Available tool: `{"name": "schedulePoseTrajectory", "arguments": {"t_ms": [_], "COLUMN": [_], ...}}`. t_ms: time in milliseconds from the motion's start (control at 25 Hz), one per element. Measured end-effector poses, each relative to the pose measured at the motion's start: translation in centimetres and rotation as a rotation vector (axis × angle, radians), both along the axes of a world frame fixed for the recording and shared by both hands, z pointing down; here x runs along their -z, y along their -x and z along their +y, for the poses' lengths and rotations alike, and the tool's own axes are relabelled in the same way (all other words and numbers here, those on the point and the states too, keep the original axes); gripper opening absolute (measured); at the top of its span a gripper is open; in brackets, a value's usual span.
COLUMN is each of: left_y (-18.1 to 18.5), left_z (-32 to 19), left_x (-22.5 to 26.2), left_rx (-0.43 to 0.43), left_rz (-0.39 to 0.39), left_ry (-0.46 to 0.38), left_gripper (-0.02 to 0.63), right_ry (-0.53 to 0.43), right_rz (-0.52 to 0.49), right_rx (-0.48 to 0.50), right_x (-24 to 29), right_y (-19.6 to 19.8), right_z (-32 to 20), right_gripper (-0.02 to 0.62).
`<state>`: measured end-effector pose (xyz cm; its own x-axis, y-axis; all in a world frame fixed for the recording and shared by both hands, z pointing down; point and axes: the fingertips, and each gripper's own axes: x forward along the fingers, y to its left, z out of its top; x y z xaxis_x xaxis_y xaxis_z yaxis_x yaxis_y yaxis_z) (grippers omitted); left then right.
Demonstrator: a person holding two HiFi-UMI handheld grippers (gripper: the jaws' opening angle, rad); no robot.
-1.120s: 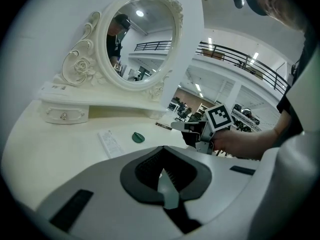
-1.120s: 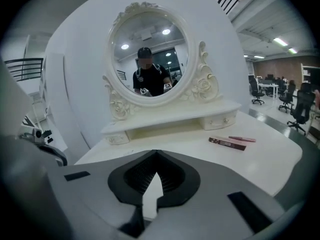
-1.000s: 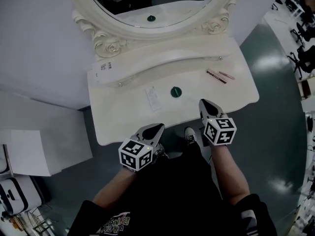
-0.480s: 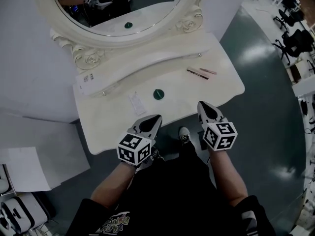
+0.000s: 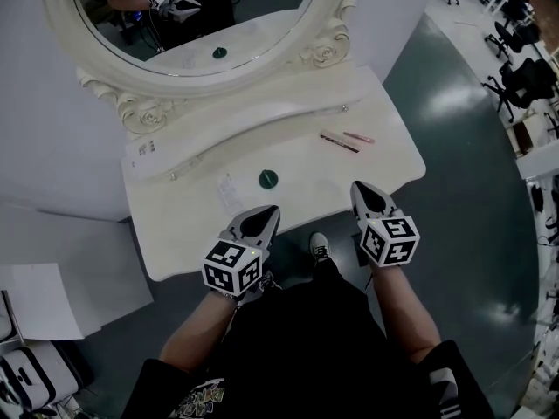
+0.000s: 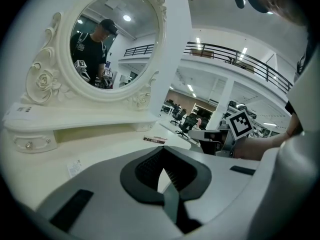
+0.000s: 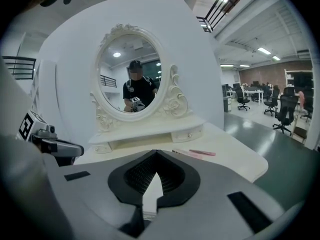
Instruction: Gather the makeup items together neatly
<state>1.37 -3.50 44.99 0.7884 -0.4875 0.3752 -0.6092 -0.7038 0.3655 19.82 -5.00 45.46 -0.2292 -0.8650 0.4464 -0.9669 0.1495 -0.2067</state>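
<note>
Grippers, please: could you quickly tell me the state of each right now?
Left gripper: closed, empty.
Right gripper: closed, empty.

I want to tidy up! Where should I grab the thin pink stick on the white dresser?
Probably its middle, from straight above, pinching across its thin width: the pink stick lies flat on the dresser, and the darker stick lies close beside it.

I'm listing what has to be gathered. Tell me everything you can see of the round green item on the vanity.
The round green item is small, dark green and disc-shaped; its material cannot be told. It lies flat near the front middle of the white vanity top, touching nothing else. A white slip lies apart on its left, and the mirror shows its reflection.
</note>
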Motion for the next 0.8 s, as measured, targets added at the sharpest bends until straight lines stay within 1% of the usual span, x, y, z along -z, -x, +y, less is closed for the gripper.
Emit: {"name": "schedulePoseTrajectory", "arguments": {"t_ms": [520, 800], "left_y": [-2.9, -4.0], "left_z": [-1.8, -2.9], "left_x": [-1.5, -2.9], "left_rx": [0.049, 0.098], "left_rz": [-0.024, -0.032], "left_ry": [0.029, 0.055], "left_gripper": [0.008, 0.008], "right_ry": [0.055, 0.082], "right_rz": [0.023, 0.037], "right_rx": [0.050, 0.094], "right_x": [-2.4, -3.8], "right_y": [-3.5, -4.6], "right_z": [-3.8, -5.6], "right_gripper": [0.028, 0.029]}}
